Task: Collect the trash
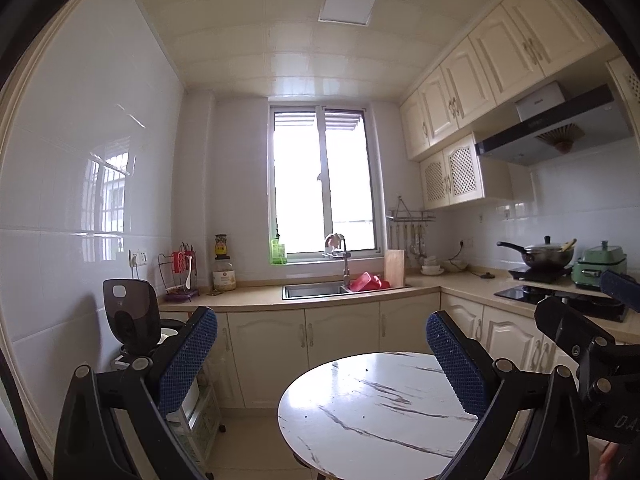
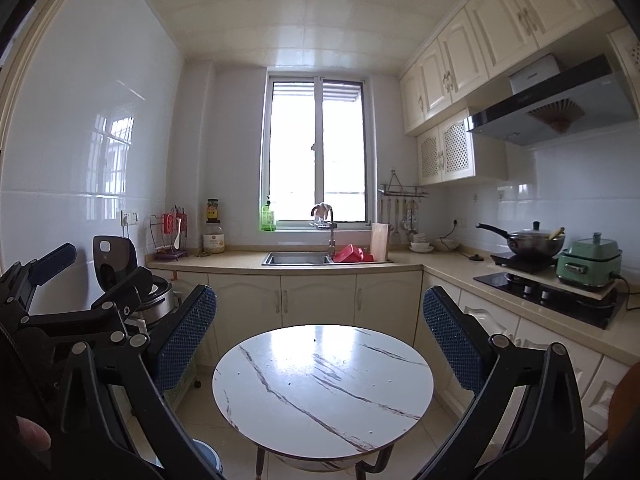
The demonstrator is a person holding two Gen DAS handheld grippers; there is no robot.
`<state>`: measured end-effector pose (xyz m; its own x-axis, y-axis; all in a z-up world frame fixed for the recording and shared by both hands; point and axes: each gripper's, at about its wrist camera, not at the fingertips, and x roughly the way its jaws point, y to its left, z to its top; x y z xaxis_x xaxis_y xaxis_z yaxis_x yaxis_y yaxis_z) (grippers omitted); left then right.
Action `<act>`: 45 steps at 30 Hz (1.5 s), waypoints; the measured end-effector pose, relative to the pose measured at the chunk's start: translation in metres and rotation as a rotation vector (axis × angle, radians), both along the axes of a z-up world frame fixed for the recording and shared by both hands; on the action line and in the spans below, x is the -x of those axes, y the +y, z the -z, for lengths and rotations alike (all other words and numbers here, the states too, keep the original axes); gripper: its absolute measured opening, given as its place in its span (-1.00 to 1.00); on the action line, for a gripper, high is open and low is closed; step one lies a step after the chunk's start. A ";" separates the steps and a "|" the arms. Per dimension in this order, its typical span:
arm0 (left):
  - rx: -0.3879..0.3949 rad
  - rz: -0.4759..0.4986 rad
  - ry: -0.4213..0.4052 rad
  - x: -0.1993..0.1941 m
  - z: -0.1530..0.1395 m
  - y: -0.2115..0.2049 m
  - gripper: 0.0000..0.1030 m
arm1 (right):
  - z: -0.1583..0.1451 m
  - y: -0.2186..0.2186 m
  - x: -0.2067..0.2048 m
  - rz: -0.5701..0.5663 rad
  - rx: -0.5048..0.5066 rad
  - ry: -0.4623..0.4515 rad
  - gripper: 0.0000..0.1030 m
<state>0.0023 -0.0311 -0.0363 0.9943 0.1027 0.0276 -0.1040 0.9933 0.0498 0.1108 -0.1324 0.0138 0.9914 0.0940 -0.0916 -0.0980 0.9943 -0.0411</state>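
Currently both grippers, left (image 1: pixel 322 354) & right (image 2: pixel 320 332), hover w/ fingers spread wide and empty over a bare round table (image 2: pixel 280 420); no trash visible, so the risk is searching blind and bumping the near table edge.

Only the letters "DA" on the black claw body (image 1: pixel 616 420), cut off at the frame edge.

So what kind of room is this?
A home kitchen, it looks like. There's a sink under the window, a pan on the stove, and cream cabinets under the counter.
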 end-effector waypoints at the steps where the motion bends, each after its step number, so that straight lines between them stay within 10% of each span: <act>1: 0.002 0.002 -0.005 0.000 0.000 0.000 0.99 | 0.000 0.000 0.000 -0.001 -0.001 0.000 1.00; 45: 0.004 -0.022 0.000 0.002 -0.007 -0.016 0.99 | 0.000 -0.004 -0.001 -0.001 -0.003 0.009 1.00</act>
<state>0.0005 -0.0469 -0.0295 0.9918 0.1249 0.0269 -0.1260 0.9909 0.0463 0.1117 -0.1366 0.0141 0.9904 0.0952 -0.1004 -0.0993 0.9944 -0.0371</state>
